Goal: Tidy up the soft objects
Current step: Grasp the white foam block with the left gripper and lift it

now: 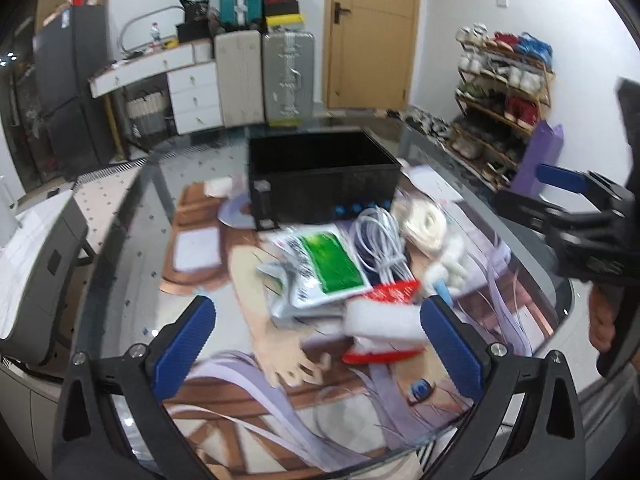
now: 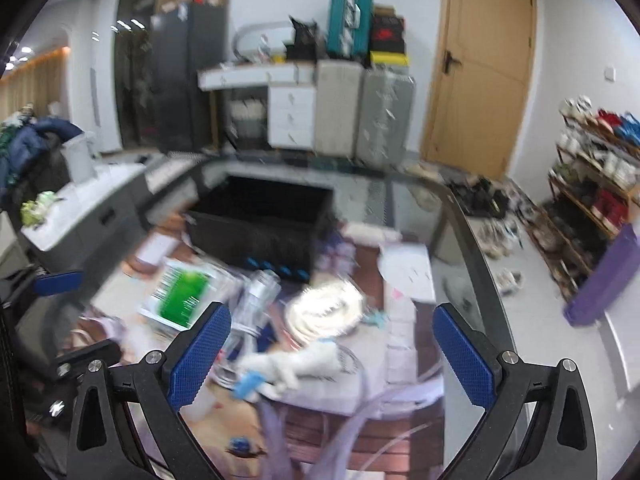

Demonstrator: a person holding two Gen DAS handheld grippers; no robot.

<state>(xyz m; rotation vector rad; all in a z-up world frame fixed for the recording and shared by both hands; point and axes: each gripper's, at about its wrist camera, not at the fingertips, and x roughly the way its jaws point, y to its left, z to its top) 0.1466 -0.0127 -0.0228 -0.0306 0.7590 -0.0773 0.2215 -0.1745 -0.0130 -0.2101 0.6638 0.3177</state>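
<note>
A heap of soft items lies on the glass table in front of an open black box (image 1: 320, 178): a green-and-white packet (image 1: 326, 266), a white cable bundle (image 1: 380, 240), a cream tape roll (image 1: 424, 222), white cotton pieces (image 1: 452, 268) and a red-and-white pack (image 1: 384, 324). My left gripper (image 1: 316, 344) is open just above the red-and-white pack, which lies between its blue pads. My right gripper (image 2: 332, 350) is open above a white cloth piece (image 2: 296, 364) and a shiny roll (image 2: 326, 308). The box (image 2: 260, 228) and the green packet (image 2: 182, 294) also show there, blurred.
The table carries a printed anime mat (image 1: 304, 400). A shoe rack (image 1: 504, 92) and a purple box (image 1: 540, 156) stand right of the table. Suitcases (image 1: 264, 80), a white desk (image 1: 176, 80) and a wooden door (image 1: 372, 32) are behind. The right gripper shows at the right edge (image 1: 580, 216).
</note>
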